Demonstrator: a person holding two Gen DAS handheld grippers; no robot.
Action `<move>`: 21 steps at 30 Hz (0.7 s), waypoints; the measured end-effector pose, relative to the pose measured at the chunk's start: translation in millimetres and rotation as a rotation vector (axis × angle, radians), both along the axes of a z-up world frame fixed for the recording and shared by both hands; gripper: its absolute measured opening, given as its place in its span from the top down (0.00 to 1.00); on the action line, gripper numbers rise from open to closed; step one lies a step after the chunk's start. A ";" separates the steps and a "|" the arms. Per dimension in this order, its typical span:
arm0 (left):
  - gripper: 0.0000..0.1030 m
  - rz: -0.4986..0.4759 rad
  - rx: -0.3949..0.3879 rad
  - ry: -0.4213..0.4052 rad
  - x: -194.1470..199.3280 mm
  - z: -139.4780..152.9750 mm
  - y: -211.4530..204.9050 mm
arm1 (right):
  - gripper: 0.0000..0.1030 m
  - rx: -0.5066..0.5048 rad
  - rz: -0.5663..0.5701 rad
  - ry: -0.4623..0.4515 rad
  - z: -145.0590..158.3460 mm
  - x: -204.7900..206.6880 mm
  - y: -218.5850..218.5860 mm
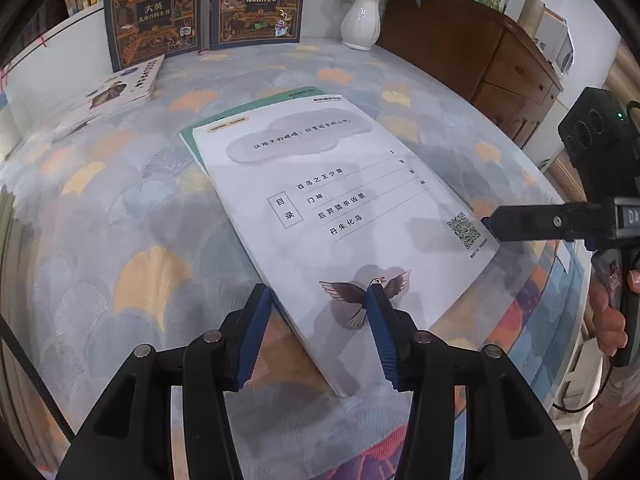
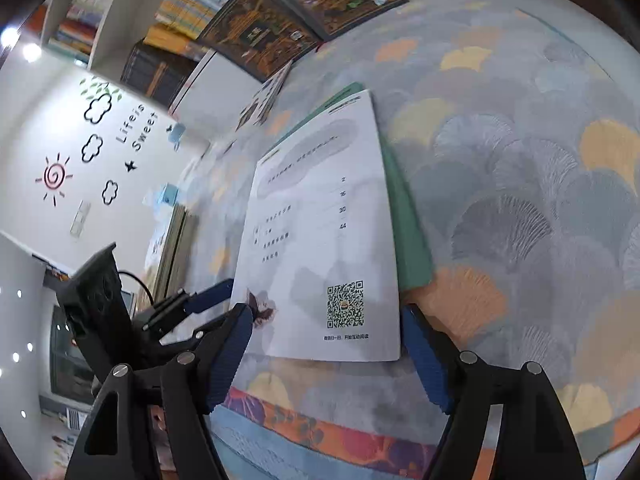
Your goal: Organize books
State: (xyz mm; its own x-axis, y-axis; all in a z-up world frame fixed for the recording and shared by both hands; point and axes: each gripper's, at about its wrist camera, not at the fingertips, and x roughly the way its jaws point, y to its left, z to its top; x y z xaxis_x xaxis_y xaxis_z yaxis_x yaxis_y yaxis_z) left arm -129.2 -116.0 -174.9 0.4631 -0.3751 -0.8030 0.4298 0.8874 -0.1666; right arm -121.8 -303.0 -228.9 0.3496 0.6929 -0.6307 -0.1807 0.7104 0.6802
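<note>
A white book (image 1: 340, 208) lies flat on the patterned tablecloth, showing a contents page, a QR code and a bird drawing. It rests on a green book (image 1: 248, 110) that peeks out at its far and left edges. My left gripper (image 1: 316, 300) is open and straddles the white book's near corner, one pad off its edge and the other over the bird. My right gripper (image 2: 326, 314) is open wide around the white book's (image 2: 320, 240) near edge by the QR code, with the green book (image 2: 410, 240) showing along the right. Its fingertip (image 1: 490, 222) shows beside the QR code.
Two dark ornate books (image 1: 152, 20) (image 1: 260, 0) stand upright at the back. A low pile of thin books (image 1: 116, 92) lies at the back left. A white vase (image 1: 362, 20) stands before a wooden cabinet (image 1: 492, 64). A bookshelf (image 2: 188, 4) rises behind. The table's edge (image 2: 340, 436) is close.
</note>
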 end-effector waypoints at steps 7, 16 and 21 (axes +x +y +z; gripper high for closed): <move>0.53 0.031 -0.074 0.015 1.1 -6.1 29.3 | 0.49 0.513 0.114 -0.054 -26.0 -11.2 -30.7; 0.52 0.012 -0.066 0.020 1.0 -7.5 30.7 | 0.82 0.413 0.069 -0.069 -32.3 12.5 5.0; 0.53 0.047 -0.071 -0.006 6.3 13.6 35.3 | 0.93 0.378 0.056 -0.053 1.3 35.2 6.0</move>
